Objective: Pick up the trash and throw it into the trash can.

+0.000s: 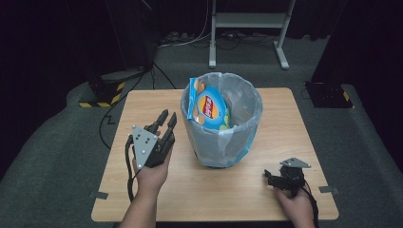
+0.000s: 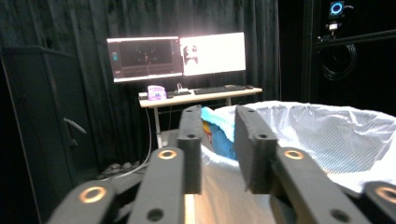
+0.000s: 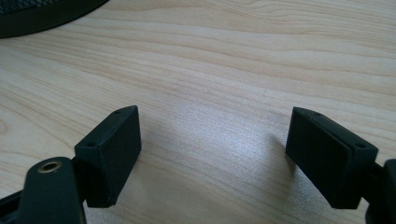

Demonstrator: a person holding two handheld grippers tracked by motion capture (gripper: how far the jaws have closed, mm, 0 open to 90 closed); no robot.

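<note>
High view shows the chip bag (image 1: pixel 211 108) already in the bin (image 1: pixel 221 126) at frame centre, left tongs (image 1: pixel 166 122) slightly apart, right tongs (image 1: pixel 269 176) wide apart, both empty, so little looks left.

My left gripper (image 1: pixel 167 118) is up over the table (image 1: pixel 266 190), just left of the bin (image 1: pixel 222 142), pointing away from me. The bin stands at the table's middle, and a chip bag (image 1: pixel 209 108) sits in it, leaning on the left wall with its top over the rim. My right gripper (image 1: pixel 268 178) is low at the near right corner, pointing left along the tabletop. Beyond the table, a stand (image 1: pixel 247 21) is on the floor. Past my left gripper, a desk (image 2: pixel 201 95) carries two monitors (image 2: pixel 177 56) and a keyboard (image 2: pixel 219 88).
</note>
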